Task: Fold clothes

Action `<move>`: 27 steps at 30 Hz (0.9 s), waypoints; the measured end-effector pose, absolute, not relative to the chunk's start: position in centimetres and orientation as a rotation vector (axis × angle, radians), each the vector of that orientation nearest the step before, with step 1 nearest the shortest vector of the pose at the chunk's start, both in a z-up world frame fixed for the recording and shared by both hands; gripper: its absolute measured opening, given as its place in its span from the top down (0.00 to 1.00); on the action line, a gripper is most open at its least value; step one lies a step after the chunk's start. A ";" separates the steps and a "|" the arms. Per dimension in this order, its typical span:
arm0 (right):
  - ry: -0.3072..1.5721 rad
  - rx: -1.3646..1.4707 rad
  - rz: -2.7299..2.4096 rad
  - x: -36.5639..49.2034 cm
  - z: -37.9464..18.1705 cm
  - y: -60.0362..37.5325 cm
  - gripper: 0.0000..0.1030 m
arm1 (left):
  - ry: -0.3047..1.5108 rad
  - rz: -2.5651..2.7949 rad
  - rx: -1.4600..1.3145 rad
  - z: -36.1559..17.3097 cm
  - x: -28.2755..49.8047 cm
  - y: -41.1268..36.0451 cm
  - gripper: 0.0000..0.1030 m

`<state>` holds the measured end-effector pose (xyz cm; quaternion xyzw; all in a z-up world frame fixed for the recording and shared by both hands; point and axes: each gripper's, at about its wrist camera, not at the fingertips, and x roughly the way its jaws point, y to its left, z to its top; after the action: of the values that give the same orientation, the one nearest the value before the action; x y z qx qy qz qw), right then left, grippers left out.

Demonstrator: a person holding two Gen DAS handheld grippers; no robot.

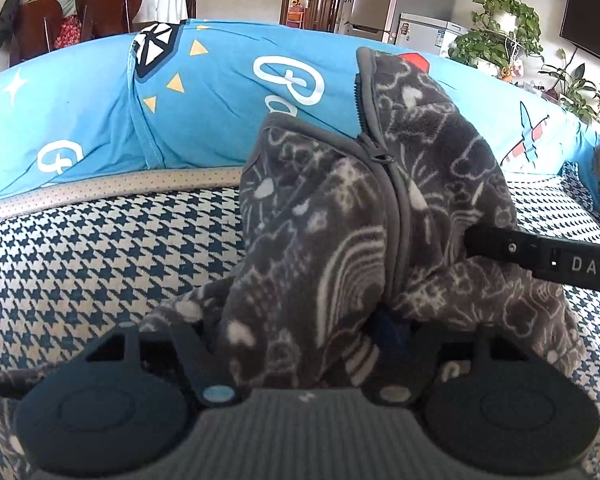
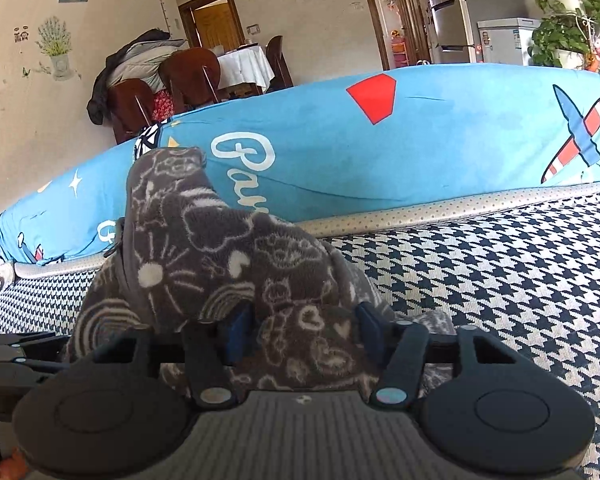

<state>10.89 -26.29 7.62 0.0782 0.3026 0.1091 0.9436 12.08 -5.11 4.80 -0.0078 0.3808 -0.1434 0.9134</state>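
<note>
We see a houndstooth-patterned cushion (image 2: 520,280) in dark blue and white, edged by a dotted grey band (image 2: 440,210). Behind it lies a bright blue printed cover (image 2: 320,152) with a red shape, an airplane (image 2: 576,136) and white lettering. Farther back, 2 brown chairs (image 2: 172,80) stand at a table with a white tablecloth (image 2: 244,64), coats (image 2: 140,52) heaped on them. A steel refrigerator (image 2: 456,12) and leafy potted plants (image 2: 564,20) stand at right.

A grey fleece zip-up garment (image 1: 340,216) with pale doodle print stands bunched up on the houndstooth cushion (image 1: 100,248).
</note>
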 end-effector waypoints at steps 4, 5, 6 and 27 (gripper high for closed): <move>0.606 0.145 0.227 10.7 7.8 -25.9 0.74 | 0.766 -0.286 -0.011 5.3 12.0 -5.3 0.67; 0.595 0.138 0.226 10.5 8.0 -25.8 0.76 | 0.755 -0.280 -0.013 5.6 11.9 -5.3 0.72; 0.581 0.130 0.224 10.4 8.3 -25.6 0.77 | 0.743 -0.273 -0.014 6.0 11.8 -5.3 0.74; 0.286 0.124 0.192 13.2 14.1 -21.0 0.83 | 0.461 -0.004 -0.008 13.3 13.5 -2.8 0.80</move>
<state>13.19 -20.96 14.12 0.0618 0.1423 0.0957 0.9833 13.53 -2.80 13.34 -0.0038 0.2284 -0.0020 0.9736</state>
